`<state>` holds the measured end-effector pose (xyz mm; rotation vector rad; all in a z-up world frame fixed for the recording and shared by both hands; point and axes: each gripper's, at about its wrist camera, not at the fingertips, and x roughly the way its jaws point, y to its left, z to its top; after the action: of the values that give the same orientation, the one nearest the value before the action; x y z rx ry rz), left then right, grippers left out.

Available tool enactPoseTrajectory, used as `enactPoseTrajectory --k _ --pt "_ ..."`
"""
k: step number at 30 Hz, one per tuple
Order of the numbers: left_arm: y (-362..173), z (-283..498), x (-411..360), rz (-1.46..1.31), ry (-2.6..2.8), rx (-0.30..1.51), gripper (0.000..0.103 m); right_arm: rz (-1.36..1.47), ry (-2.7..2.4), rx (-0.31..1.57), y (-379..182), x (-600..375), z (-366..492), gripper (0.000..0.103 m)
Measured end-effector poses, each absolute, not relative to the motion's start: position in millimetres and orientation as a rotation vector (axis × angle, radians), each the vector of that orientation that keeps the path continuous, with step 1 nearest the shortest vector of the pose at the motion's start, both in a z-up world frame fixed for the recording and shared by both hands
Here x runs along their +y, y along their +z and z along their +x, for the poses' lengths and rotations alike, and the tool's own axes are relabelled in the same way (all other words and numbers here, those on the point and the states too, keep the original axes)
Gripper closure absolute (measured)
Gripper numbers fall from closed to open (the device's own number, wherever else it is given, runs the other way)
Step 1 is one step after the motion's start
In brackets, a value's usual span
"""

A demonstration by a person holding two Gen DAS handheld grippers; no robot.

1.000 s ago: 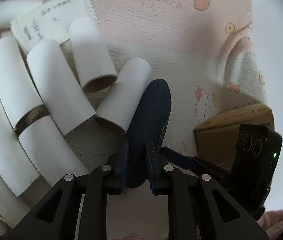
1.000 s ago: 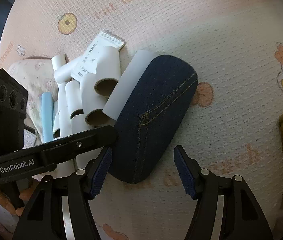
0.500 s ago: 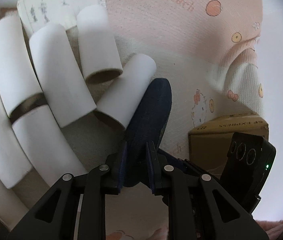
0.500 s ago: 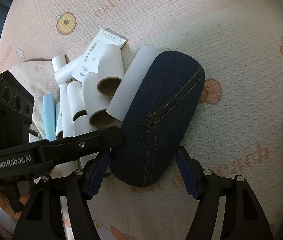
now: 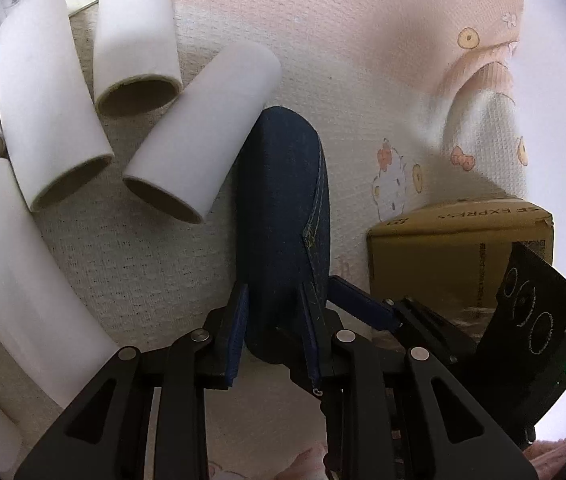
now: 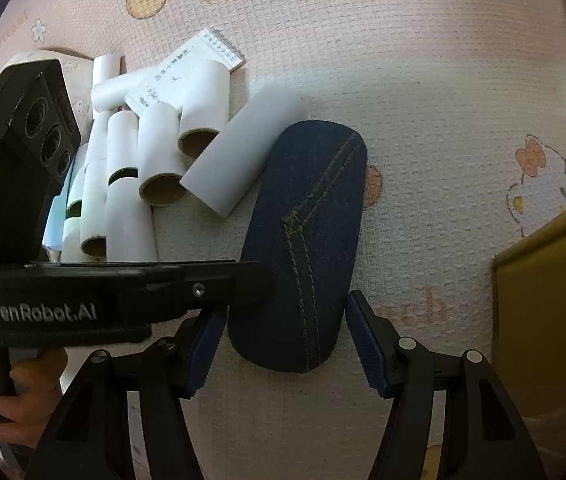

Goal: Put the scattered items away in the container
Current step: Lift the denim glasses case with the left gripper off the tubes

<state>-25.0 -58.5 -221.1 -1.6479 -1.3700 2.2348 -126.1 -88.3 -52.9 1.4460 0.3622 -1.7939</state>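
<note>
A dark blue denim case (image 5: pixel 283 220) lies on the pink mat, also in the right wrist view (image 6: pixel 307 240). My left gripper (image 5: pixel 275 328) is shut on the case's near end, on edge in its view. My right gripper (image 6: pixel 283 344) is open, its fingers straddling the case's near end without touching. Several white cardboard tubes (image 5: pixel 199 140) lie in a heap left of the case (image 6: pixel 163 152), one leaning against it. A brown cardboard box (image 5: pixel 459 248) stands to the right, with its corner in the right wrist view (image 6: pixel 555 312).
A white notepad (image 6: pixel 187 68) lies under the tubes at the back. A light blue item (image 6: pixel 57 216) lies at the heap's left edge. The patterned pink mat (image 6: pixel 423 92) stretches beyond the case. The left gripper's body (image 6: pixel 83 288) crosses the right wrist view.
My right gripper has moved forward so its open fingers now flank the case's near end. My left gripper keeps its hold and has moved closer to the tubes.
</note>
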Motion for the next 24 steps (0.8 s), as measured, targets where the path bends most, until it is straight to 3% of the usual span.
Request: enactPoseTrajectory --k 14,24 --pt "-225 -53 -78 -1.622 2.272 -1.387 0.064 1.520 -1.834 0.225 -65 -96 -148 0.040" --pt "-230 -51 -82 -1.594 2.244 -1.449 0.064 1.531 -1.859 0.242 -72 -104 -147 0.038"
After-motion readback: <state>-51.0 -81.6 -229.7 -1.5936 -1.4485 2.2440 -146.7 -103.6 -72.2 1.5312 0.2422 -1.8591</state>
